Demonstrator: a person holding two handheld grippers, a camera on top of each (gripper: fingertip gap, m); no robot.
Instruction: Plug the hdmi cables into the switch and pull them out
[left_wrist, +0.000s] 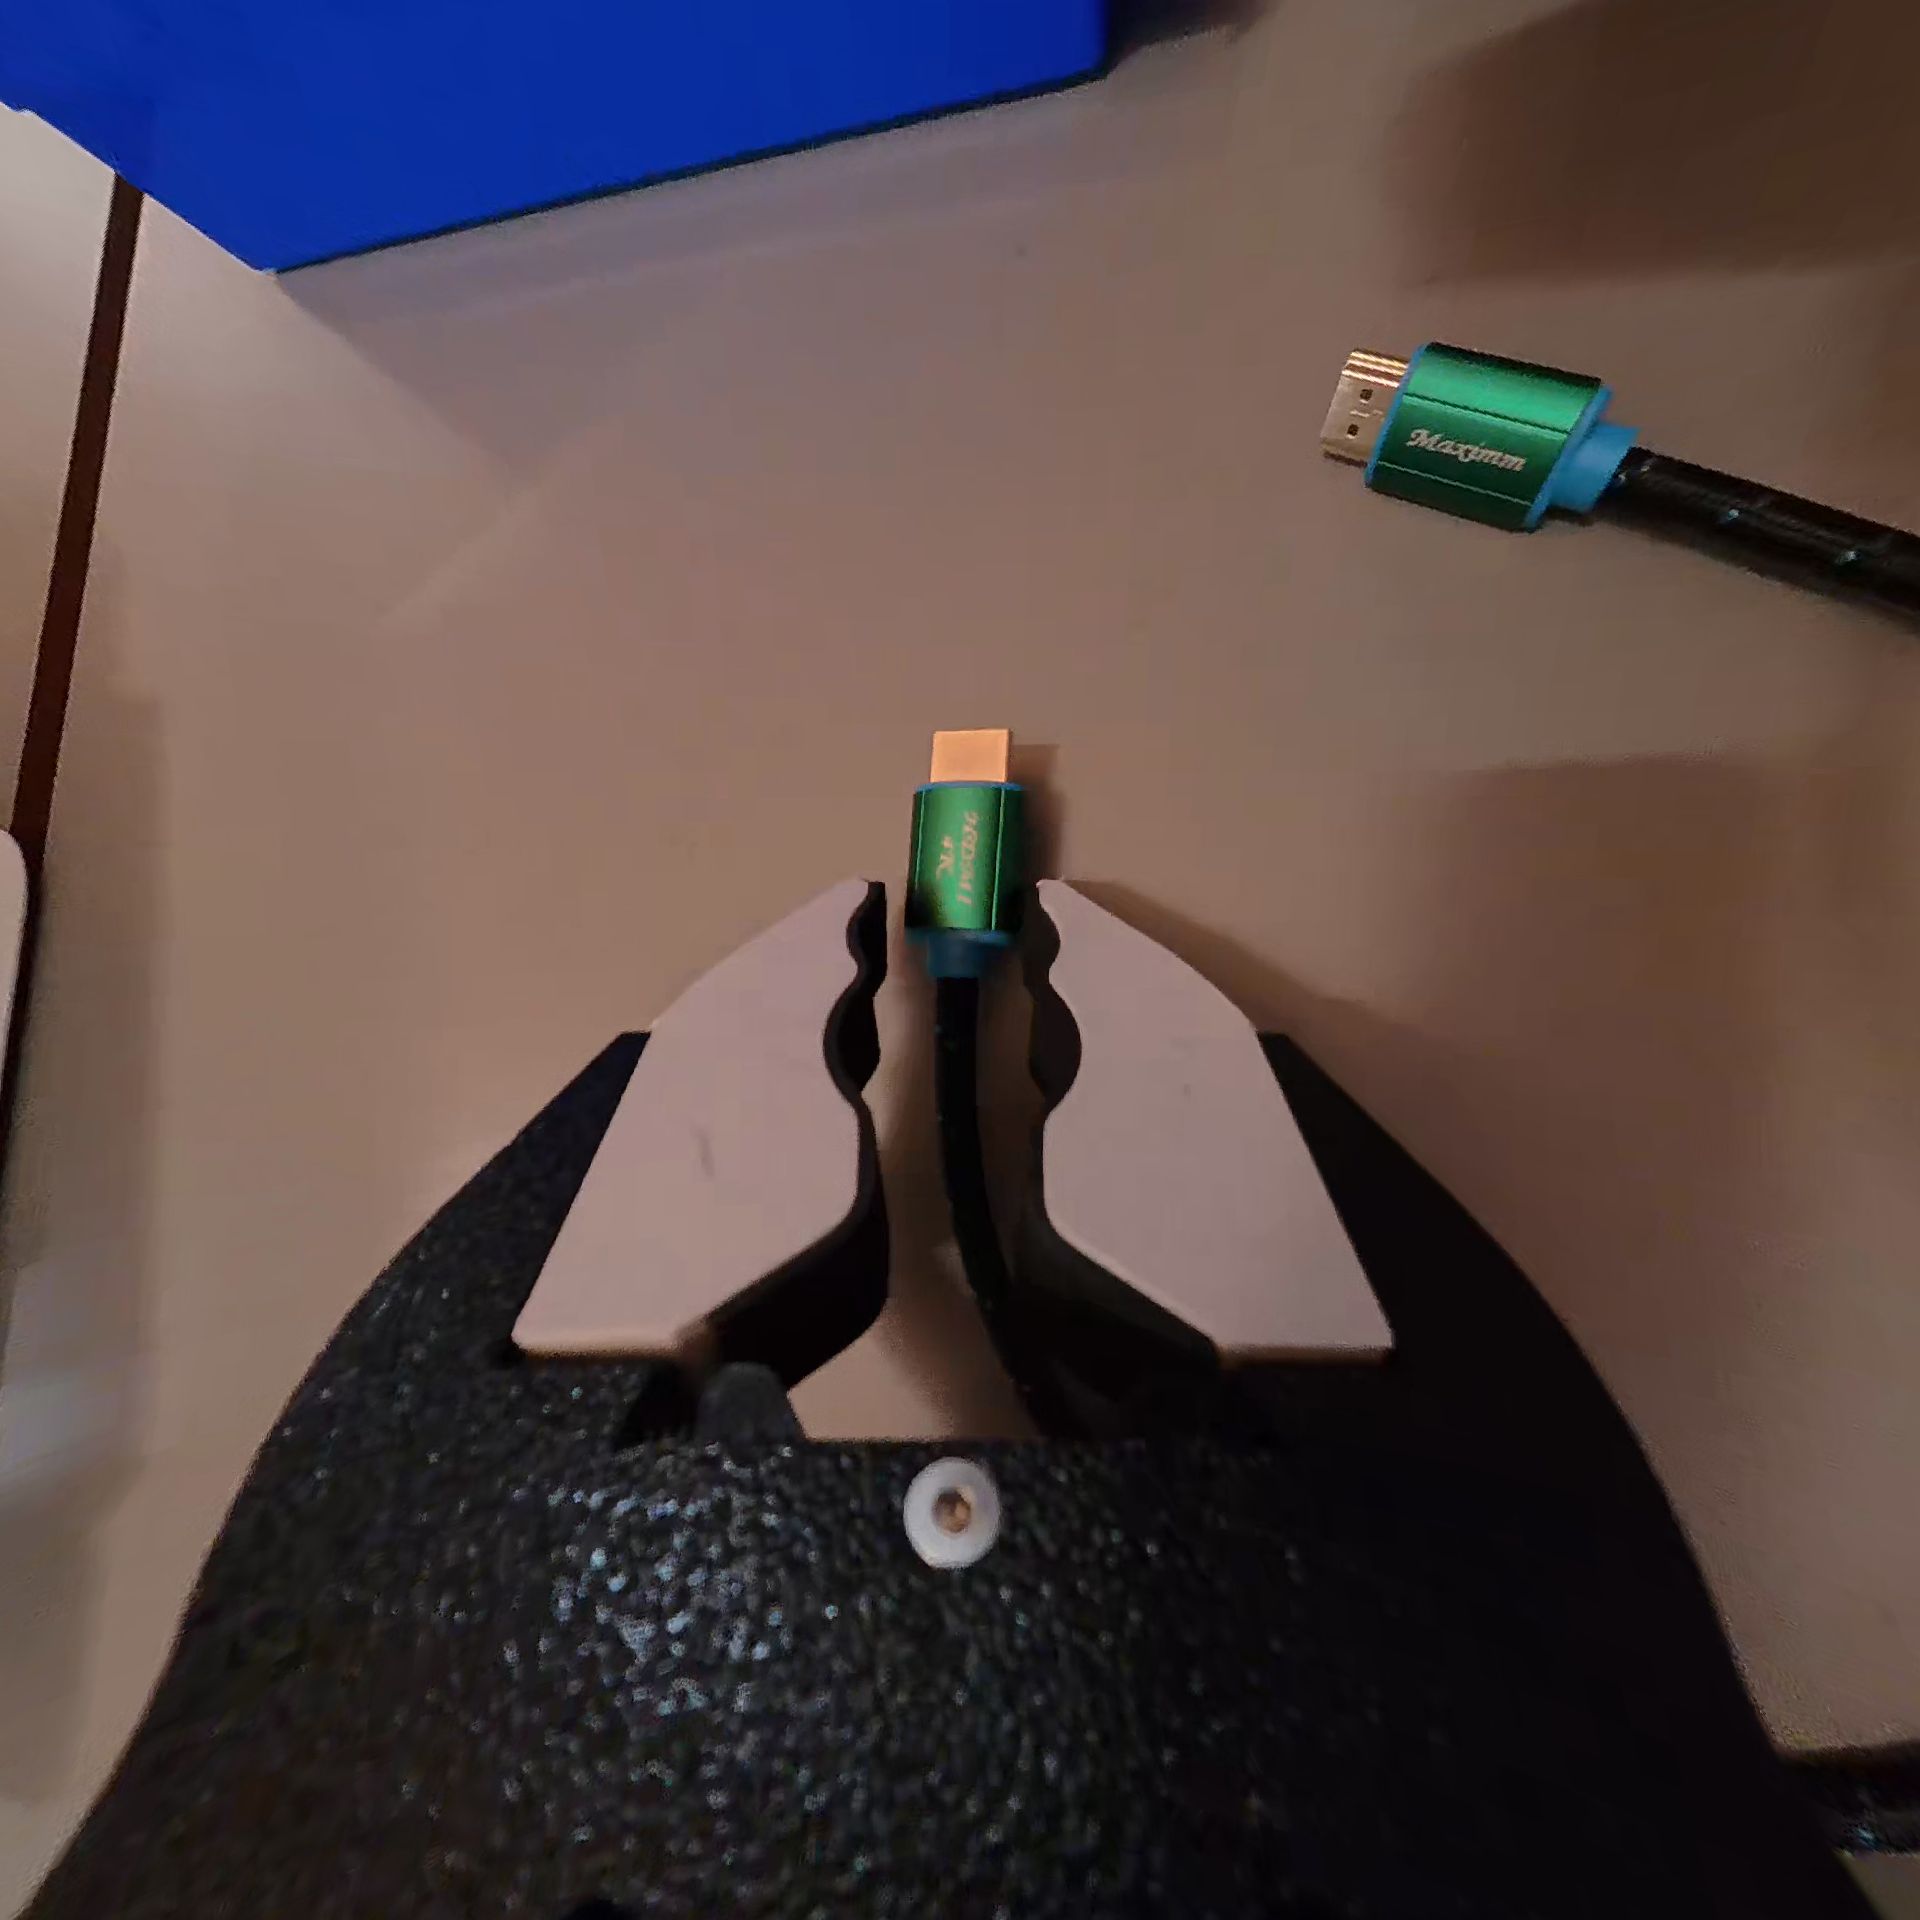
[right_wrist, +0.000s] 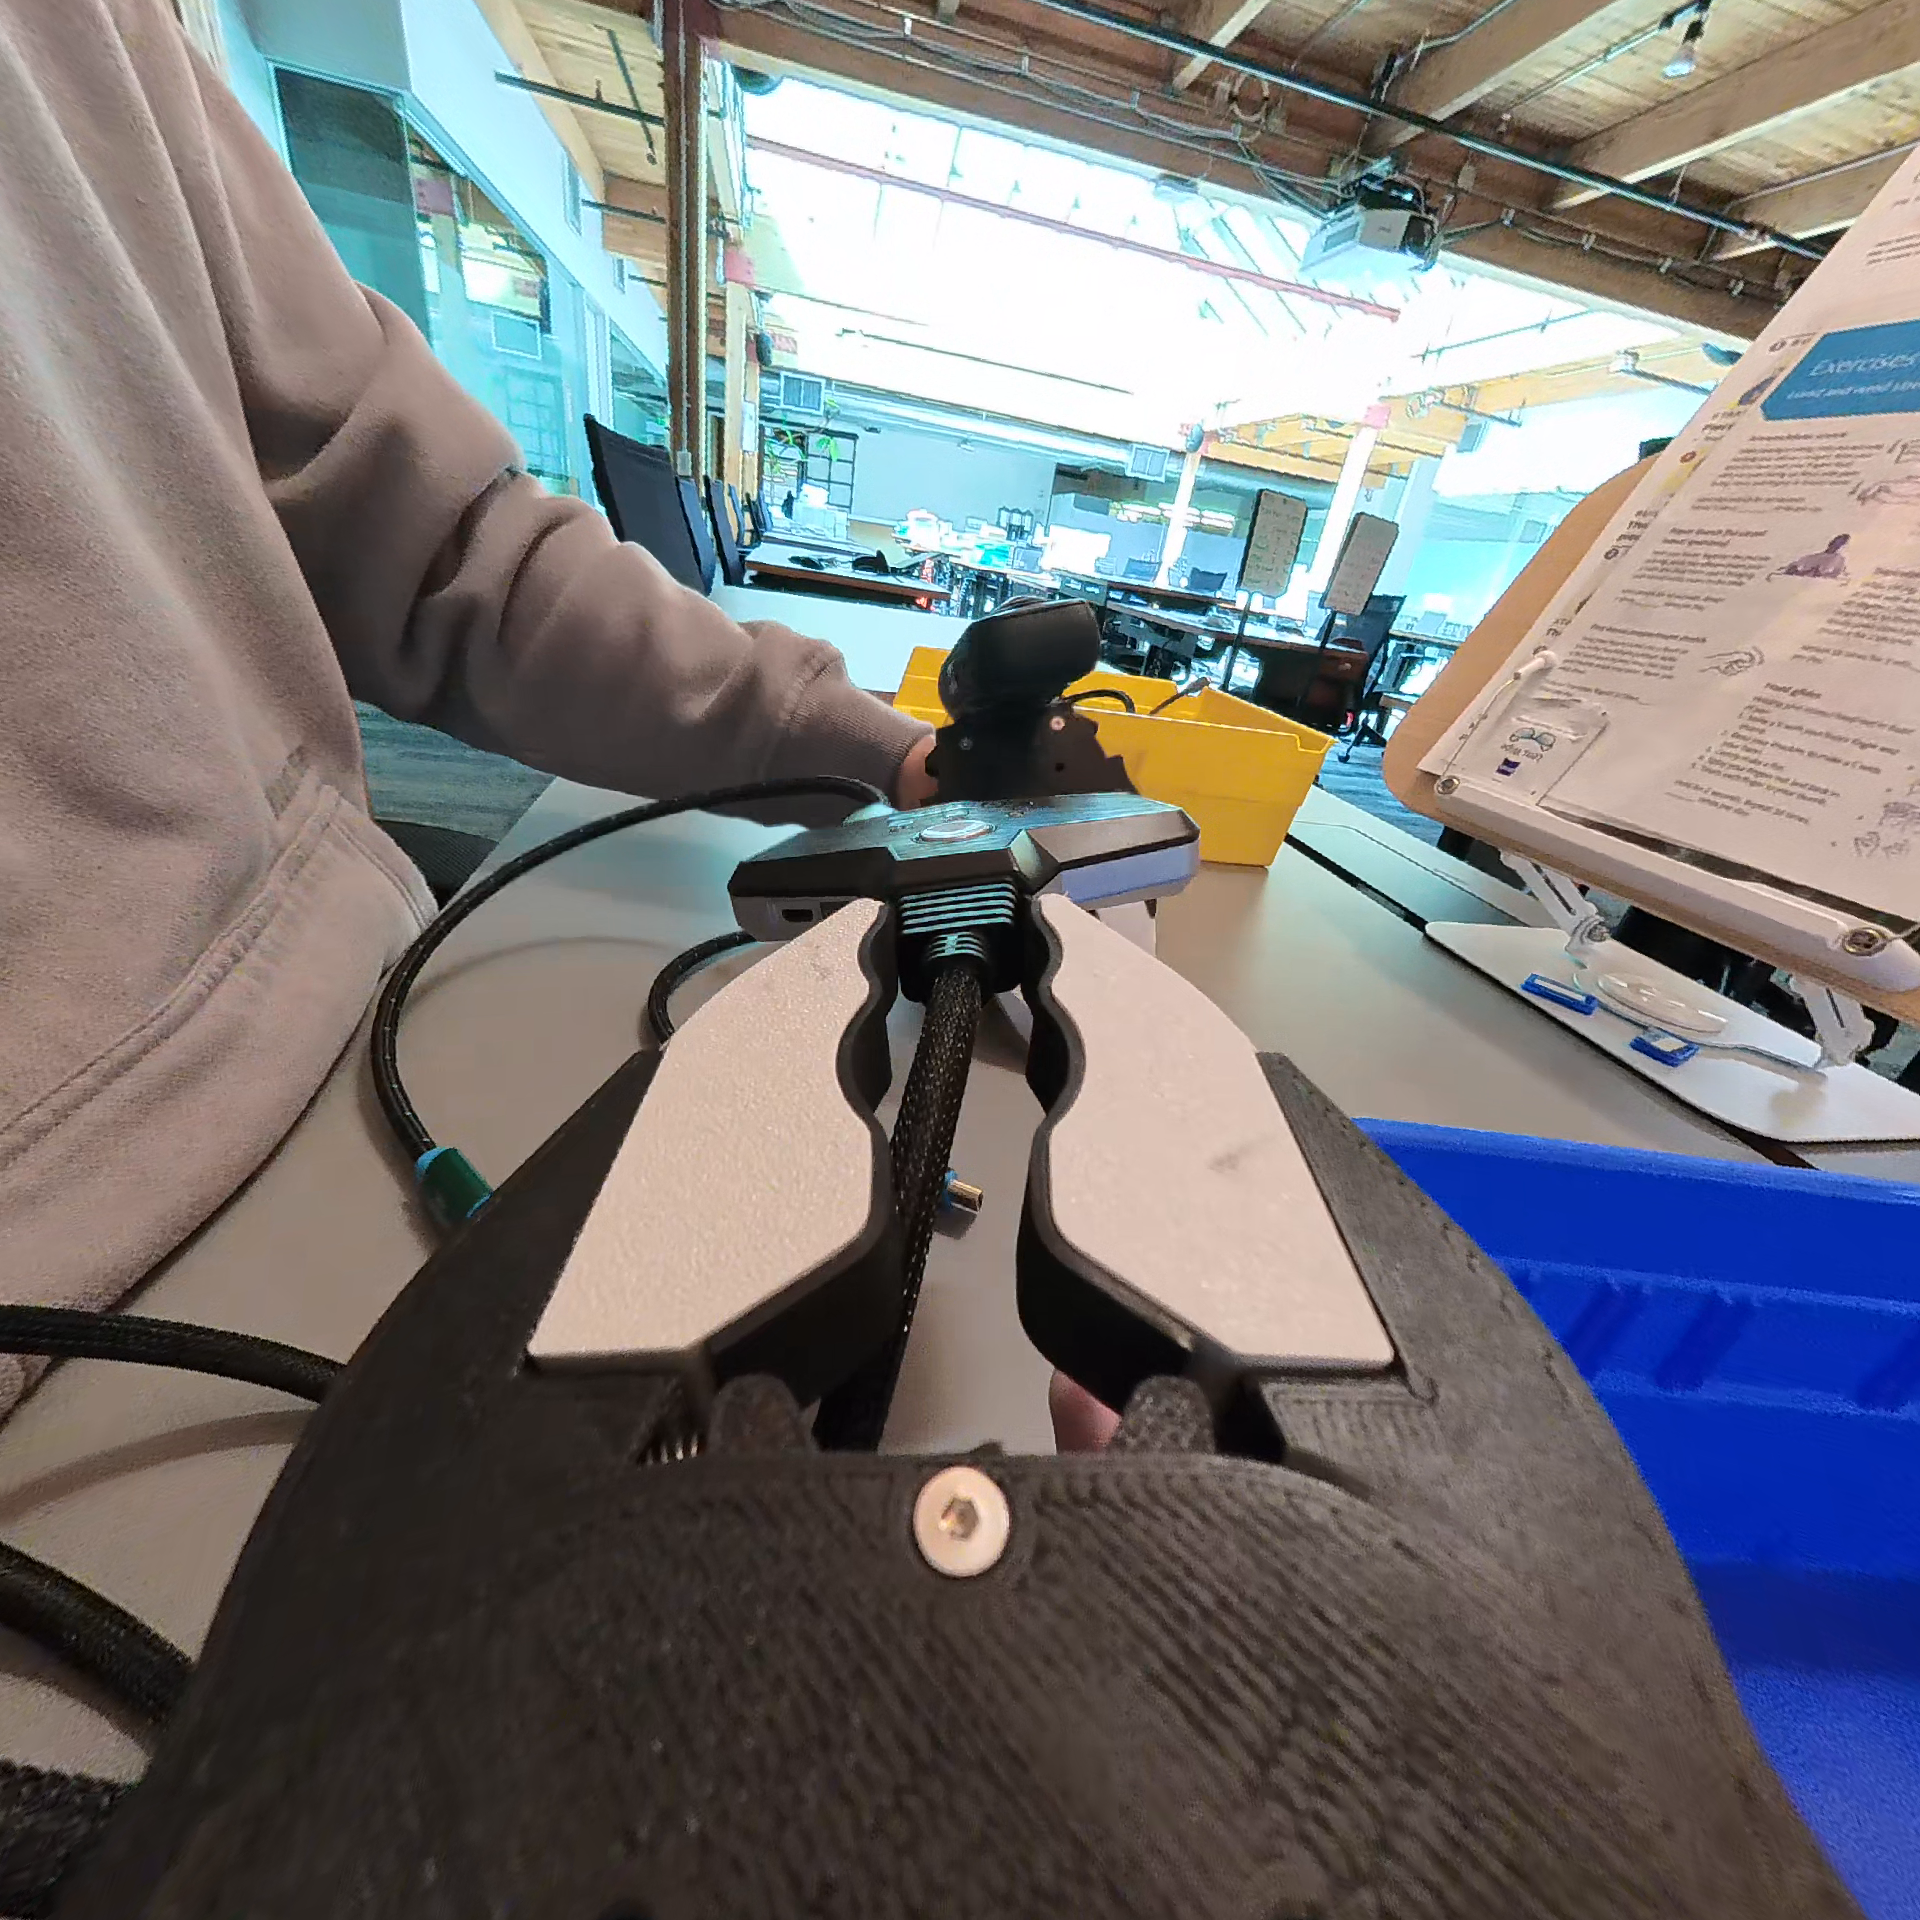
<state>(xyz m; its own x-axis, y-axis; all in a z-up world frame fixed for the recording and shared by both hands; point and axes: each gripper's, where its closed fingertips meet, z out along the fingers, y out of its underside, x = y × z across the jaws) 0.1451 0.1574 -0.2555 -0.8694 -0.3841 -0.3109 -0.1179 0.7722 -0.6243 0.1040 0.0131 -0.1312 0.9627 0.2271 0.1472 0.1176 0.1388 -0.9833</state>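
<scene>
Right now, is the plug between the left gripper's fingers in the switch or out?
Out. The green plug lies on the table, gold tip bare, between the left gripper's fingers.

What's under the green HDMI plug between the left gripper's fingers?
Bare tan tabletop only. The green plug sits over it, gold tip forward, with its shadow alongside. The left gripper body hides the braided cable farther back.

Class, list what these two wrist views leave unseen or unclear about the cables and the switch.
- Left wrist view: switch out of frame; second green plug's cable cut by right edge.
- Left wrist view: left gripper's contact with the held green plug unclear.
- Right wrist view: switch's ports hidden; right gripper covers its strain relief.
</scene>
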